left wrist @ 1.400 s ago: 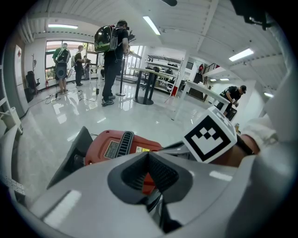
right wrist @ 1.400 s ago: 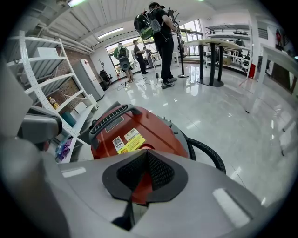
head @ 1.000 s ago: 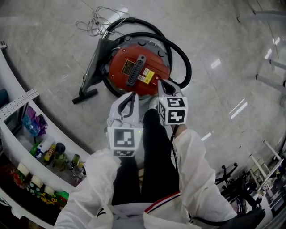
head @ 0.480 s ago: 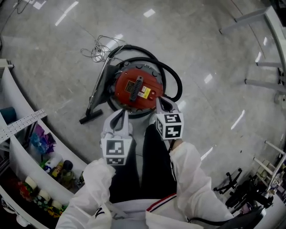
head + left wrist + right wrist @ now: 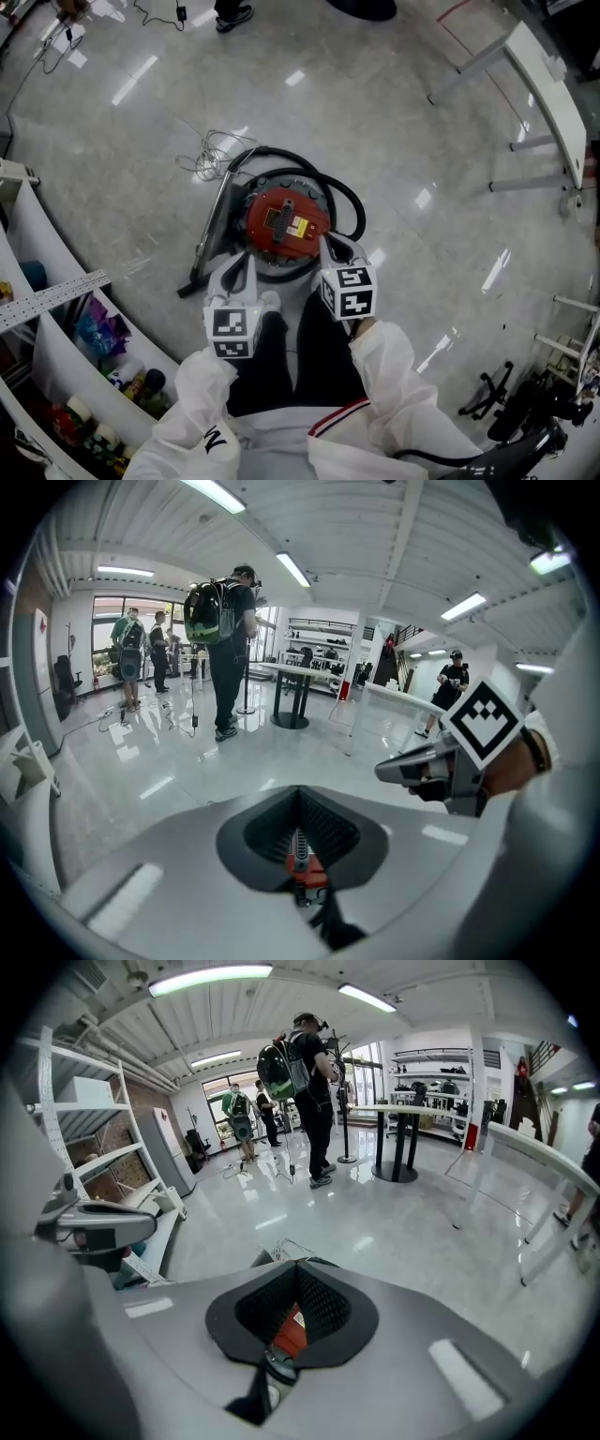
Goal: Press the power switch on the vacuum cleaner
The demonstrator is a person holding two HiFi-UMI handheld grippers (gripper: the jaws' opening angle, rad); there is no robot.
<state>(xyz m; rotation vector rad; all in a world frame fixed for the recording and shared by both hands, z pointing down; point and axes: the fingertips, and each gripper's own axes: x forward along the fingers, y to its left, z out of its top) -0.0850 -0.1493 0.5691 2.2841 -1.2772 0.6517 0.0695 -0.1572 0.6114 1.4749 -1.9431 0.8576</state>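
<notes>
Red vacuum point(image 5: 286, 223) sits on the floor point(image 5: 422, 141), its near rim hidden behind both grippers; its switch cannot be made out. The left gripper point(image 5: 238, 262) and right gripper point(image 5: 330, 246) are held side by side, pointing forward over that rim, each with jaws pressed together on nothing.

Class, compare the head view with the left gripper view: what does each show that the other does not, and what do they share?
Only the head view shows the black hose, the tangled cord and the shelves. Only the left gripper view shows a person with a backpack, ceiling lights and a table. Both show the red vacuum cleaner, which is only a sliver through the gap in the left gripper's shut jaws, and the right gripper.
</notes>
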